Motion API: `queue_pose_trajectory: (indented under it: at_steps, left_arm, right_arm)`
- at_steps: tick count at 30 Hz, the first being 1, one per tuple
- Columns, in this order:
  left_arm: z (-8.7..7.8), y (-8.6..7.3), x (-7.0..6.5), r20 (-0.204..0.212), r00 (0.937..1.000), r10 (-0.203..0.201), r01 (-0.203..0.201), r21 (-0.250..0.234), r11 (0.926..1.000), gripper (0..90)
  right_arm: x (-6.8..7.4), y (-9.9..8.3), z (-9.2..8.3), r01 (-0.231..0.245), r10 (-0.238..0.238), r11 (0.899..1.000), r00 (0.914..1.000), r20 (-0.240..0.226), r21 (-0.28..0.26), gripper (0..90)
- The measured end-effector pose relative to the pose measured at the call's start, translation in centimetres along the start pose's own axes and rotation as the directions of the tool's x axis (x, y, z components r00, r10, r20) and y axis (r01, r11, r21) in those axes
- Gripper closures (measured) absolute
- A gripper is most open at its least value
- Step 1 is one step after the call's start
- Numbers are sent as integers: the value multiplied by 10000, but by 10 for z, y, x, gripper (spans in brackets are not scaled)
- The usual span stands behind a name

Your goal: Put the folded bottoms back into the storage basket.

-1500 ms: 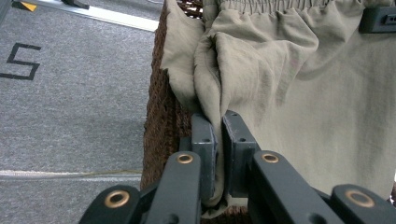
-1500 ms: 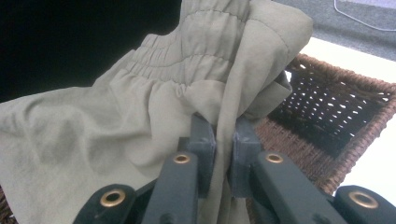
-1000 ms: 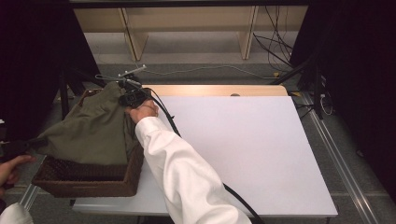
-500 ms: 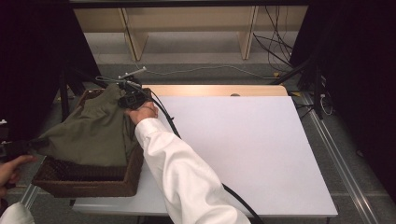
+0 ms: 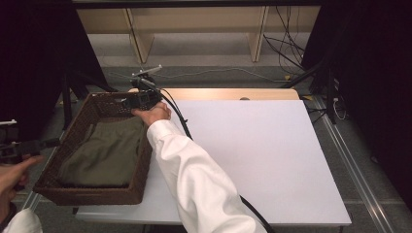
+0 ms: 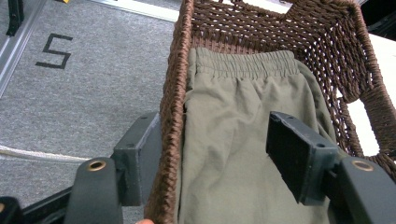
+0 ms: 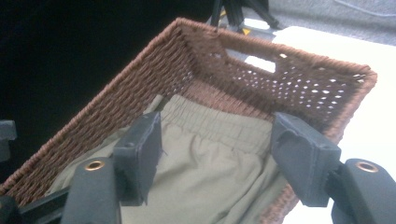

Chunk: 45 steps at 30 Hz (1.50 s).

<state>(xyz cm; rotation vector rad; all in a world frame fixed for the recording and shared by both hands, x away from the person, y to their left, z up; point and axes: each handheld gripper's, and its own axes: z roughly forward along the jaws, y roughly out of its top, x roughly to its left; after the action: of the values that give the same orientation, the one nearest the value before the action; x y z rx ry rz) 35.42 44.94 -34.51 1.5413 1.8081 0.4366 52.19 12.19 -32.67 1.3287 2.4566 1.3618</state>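
Observation:
An olive green garment (image 5: 104, 150) lies flat inside the brown wicker basket (image 5: 92, 196) at the table's left end. My left gripper (image 5: 51, 142) is at the basket's left side. In the left gripper view it (image 6: 212, 133) straddles the rim (image 6: 173, 93), one jaw outside and one over the cloth (image 6: 233, 107), touching nothing. My right gripper (image 5: 133, 102) hovers at the basket's far right corner. In the right gripper view it (image 7: 217, 128) stands apart above the elastic waistband (image 7: 210, 126). Both pairs of jaws have just been opening, and neither grips the cloth.
The white table top (image 5: 252, 160) stretches to the right of the basket. A black cable (image 5: 177, 116) runs from the right gripper along the white sleeve (image 5: 194, 179). Wooden shelving (image 5: 194, 29) and loose cables stand behind the table. A "5" (image 6: 53, 50) marks the grey floor left of the basket.
The garment was stretched up over the basket between both grippers; now it lies down inside. Both grippers have let go and their jaws stand apart.

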Motion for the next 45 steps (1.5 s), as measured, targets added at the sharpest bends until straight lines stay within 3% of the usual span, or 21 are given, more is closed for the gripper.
queue_pose_trajectory:
  at_steps: [8, 13, 20, 27, 33, 38, 45]
  left_arm:
    - [5, 3, -16, 86, 9993, 355, -355, -74, 9993, 295]
    - [9, 4, -27, 457, 9974, 565, -556, -204, 9982, 283]
    - [19, 6, -60, 710, 9882, 1357, -1331, -395, 9903, 252]
    - [33, 2, -96, 1562, 9671, 2007, -1917, -706, 9789, 210]
    - [42, -2, -122, 1986, 9483, 2477, -2326, -963, 9678, 175]
    - [49, -8, -141, 2971, 9198, 2565, -2240, -1392, 9646, 169]
    - [55, -17, -167, 3255, 8952, 3043, -2623, -1672, 9504, 168]
  right_arm:
    - [-13, -3, -20, 114, -109, 9996, 9998, 185, -272, 299]
    - [-23, -7, -33, 83, -77, 9991, 9999, 143, -412, 295]
    - [-35, -14, -56, 92, -86, 9963, 9999, 80, -859, 284]
    - [-50, -28, -83, 298, -279, 9940, 9994, 195, -1050, 282]
    - [-66, -40, -108, 375, -319, 9907, 9985, 444, -1311, 273]
    - [-76, -53, -129, 417, -357, 9867, 9985, 411, -1568, 269]
    - [-79, -74, -148, 711, -676, 9824, 9974, 261, -1725, 267]
